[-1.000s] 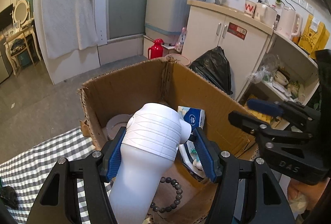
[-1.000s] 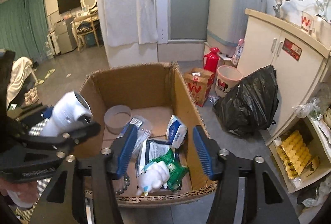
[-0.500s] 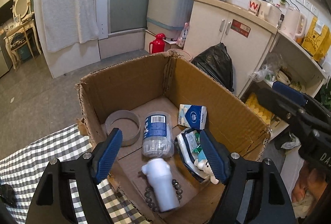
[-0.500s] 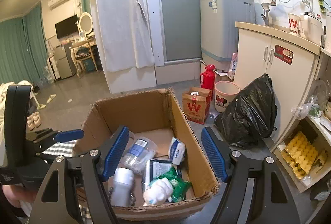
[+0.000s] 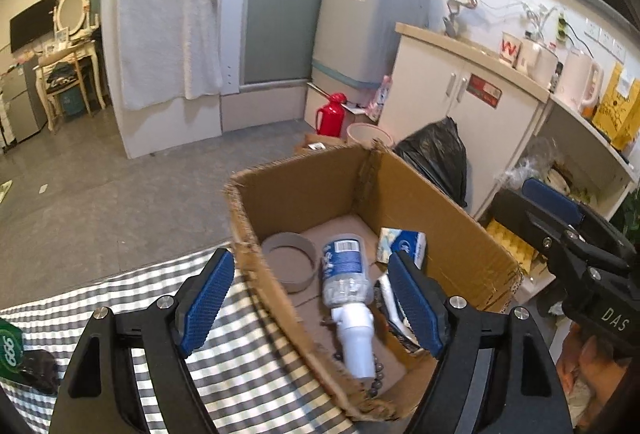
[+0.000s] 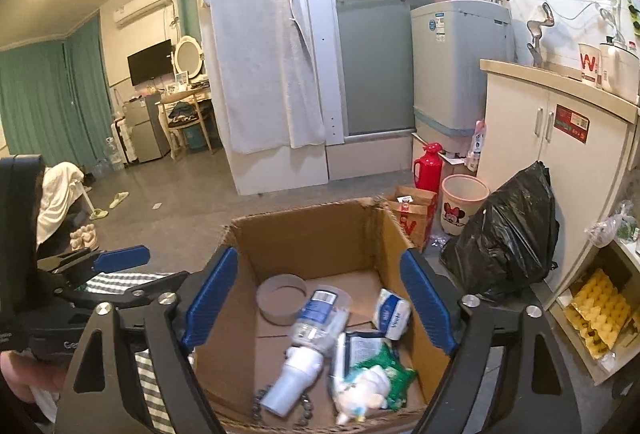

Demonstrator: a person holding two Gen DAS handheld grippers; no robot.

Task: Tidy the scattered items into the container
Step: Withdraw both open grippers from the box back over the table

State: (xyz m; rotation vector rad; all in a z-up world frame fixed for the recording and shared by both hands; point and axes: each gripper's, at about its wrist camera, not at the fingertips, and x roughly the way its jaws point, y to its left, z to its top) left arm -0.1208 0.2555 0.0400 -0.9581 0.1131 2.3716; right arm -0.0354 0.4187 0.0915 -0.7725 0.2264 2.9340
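"DAS" is printed white on the right gripper [image 5: 560, 230] body. A red "W" marks the paper cup [image 5: 509, 49] on the counter [image 5: 472, 47]. The green packet [image 5: 10, 344] at the checked cloth's [image 5: 248, 366] left edge seems to read "686".

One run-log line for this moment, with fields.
left gripper: open, empty | right gripper: open, empty | white bottle: in box

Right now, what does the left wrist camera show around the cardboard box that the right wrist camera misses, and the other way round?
Only the left wrist view: a green round-labelled item on the grey checked cloth, at the frame's left edge. Only the right wrist view: a white toy figure on a green packet. Both: the brown cardboard box, grey tape ring, clear plastic bottle, white cylindrical device and dark bead string. Both grippers open, empty.
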